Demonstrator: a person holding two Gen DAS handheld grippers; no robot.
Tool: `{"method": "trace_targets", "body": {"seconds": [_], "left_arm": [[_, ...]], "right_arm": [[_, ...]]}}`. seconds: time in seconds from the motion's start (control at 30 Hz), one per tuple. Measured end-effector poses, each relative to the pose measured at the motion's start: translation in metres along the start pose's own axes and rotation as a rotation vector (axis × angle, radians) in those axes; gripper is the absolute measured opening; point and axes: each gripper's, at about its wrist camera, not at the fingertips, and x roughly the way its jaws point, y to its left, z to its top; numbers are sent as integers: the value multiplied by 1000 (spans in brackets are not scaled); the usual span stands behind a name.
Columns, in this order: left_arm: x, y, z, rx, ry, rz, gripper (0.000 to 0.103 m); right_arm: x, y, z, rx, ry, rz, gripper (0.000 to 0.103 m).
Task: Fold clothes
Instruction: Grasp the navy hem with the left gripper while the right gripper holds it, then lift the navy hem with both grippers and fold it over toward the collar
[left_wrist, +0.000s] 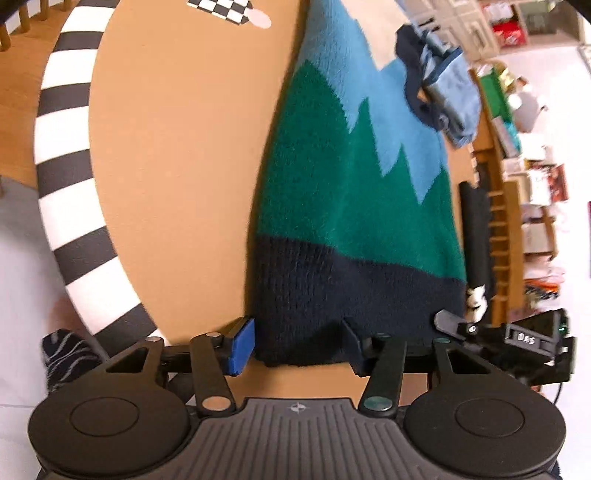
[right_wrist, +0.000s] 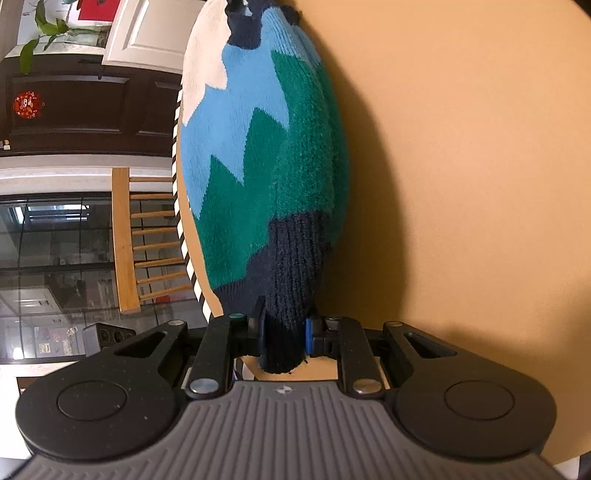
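Left-wrist only: folded blue garment (left_wrist: 441, 88).

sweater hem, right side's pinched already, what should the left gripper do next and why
Probably close the left gripper on the navy hem of the sweater: its jaws straddle the hem without pressing it, while the right gripper already clamps its end, so both ends could lift together.

Both views are bright and warm, lit evenly from above. The sweater (right_wrist: 258, 155) throws a broad soft shadow onto the table (right_wrist: 461, 166) to its right. The left wrist view is smeared by motion blur — shelves (left_wrist: 517, 122) at its right edge worst (fisheye bending curves every edge). Corners go black.
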Motion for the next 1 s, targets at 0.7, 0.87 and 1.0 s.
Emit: {"method": "trace_targets", "body": {"seconds": [0.7, 0.87, 1.0], "left_arm": [[-24, -62, -11, 174, 15, 130, 28], [-40, -60, -32, 44, 157, 162, 28], [-69, -79, -45, -6, 211, 191, 28]], "right_arm": [[-7, 27, -15, -103, 15, -52, 17], [-12, 21, -57, -14, 84, -22, 17], [-28, 31, -89, 66, 101, 11, 17]]}}
